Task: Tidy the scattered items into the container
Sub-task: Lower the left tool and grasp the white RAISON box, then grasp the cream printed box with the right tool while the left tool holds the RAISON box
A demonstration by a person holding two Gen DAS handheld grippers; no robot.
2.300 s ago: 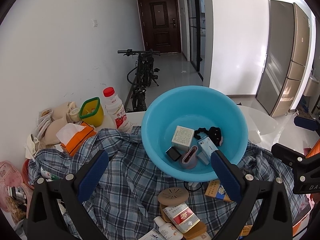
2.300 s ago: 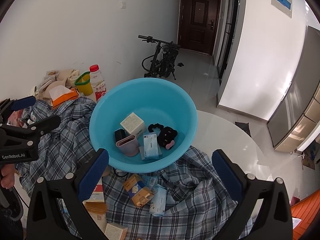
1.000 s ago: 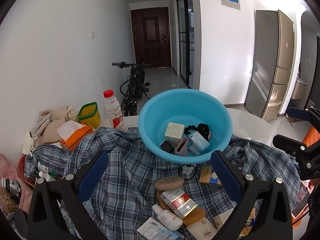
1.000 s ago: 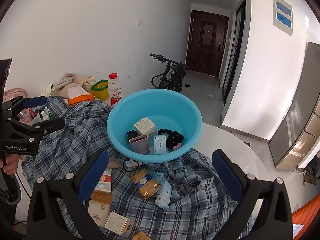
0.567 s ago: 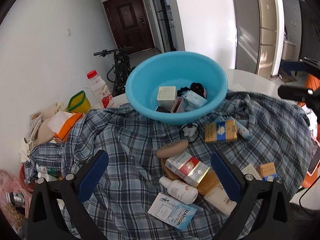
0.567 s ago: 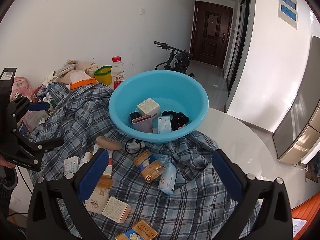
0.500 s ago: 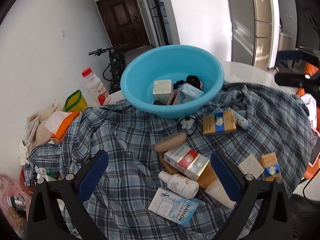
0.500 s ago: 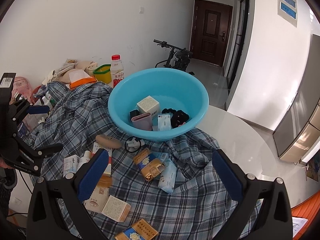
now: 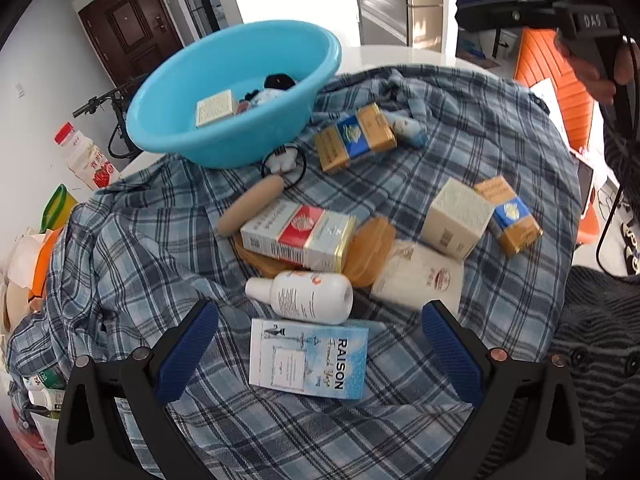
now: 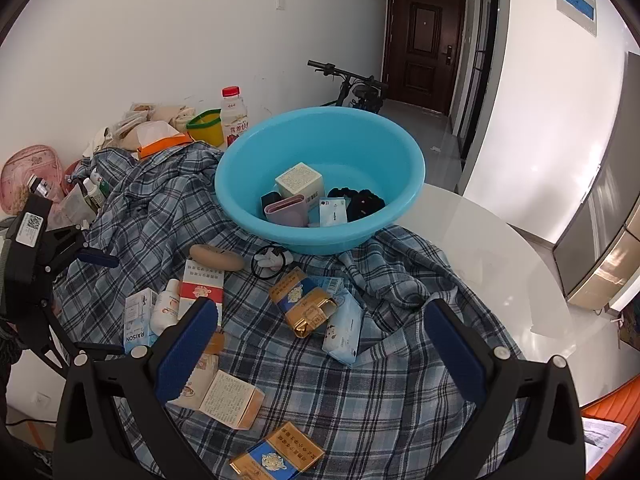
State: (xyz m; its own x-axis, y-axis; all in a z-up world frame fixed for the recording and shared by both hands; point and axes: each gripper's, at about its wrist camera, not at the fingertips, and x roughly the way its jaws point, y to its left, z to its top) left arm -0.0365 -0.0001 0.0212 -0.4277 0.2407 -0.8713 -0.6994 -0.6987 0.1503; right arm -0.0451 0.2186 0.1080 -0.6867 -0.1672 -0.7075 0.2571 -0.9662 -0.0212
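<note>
The round white table (image 10: 500,264) is covered mostly by a rumpled plaid shirt (image 10: 400,360); bare tabletop shows only along the right side in the right wrist view. The blue basin (image 10: 320,152) sits at the far side of the shirt, its rim unobstructed from above (it already holds a cream box, a pink case, a small blue-and-white pack and a black scrunchie).

The left gripper (image 9: 320,344) is spread wide with nothing between its blue pads. It hovers low over the near edge of the shirt. The blue-and-white RAISON box (image 9: 308,358) lies flat directly between the fingers, its long axis running roughly across the gap. Just beyond it, a white squeeze bottle (image 9: 304,296) lies on its side, nozzle pointing left. Behind the bottle, a red-and-white carton (image 9: 300,236) rests tilted on brown round discs (image 9: 370,250), touching them.

The right gripper (image 10: 320,352) is likewise released and empty, held higher above the shirt. Ahead of it, a gold-and-blue box (image 10: 306,306) lies with its long axis running diagonally toward the basin, touching a pale blue tissue pack (image 10: 344,328) on its right. A cream box (image 10: 232,400) lies just beside the left finger. Another gold-and-blue box (image 10: 280,456) lies at the near edge.
</note>
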